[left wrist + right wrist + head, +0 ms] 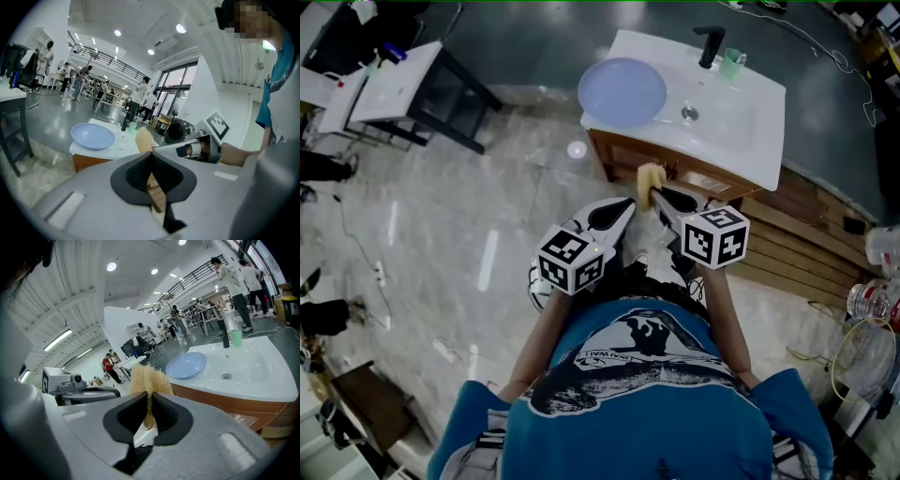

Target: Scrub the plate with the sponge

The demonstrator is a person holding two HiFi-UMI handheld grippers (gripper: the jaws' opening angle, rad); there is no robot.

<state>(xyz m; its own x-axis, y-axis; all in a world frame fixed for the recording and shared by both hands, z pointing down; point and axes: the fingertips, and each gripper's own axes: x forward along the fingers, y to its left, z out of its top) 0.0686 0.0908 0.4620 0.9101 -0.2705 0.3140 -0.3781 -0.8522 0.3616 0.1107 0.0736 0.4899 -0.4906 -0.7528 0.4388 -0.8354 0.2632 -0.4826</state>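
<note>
Two grippers hang just short of the vanity counter [741, 141], on the person's side of its front edge. The right gripper [654, 194] has its jaws pinched tight on the sponge [652, 176], a pale, fibrous tuft that flares out beyond the tips. The left gripper [627, 205] sits just beside it with its jaws pressed together on nothing.

The plate [622, 92] lies rim-up on the counter's left end, beside the basin and well apart from the sponge. From the held sponge it lies forward and a little to the left, across the counter's front edge. Being round, it offers no long axis to line up with. The right gripper carries the tool and reaches slightly nearer, so I judge the coming move to be a forward reach by that arm.

Whether the plate overhangs the counter's left corner is hard to tell. Any dirt on the plate and any wetness in the sponge cannot be made out.
</note>
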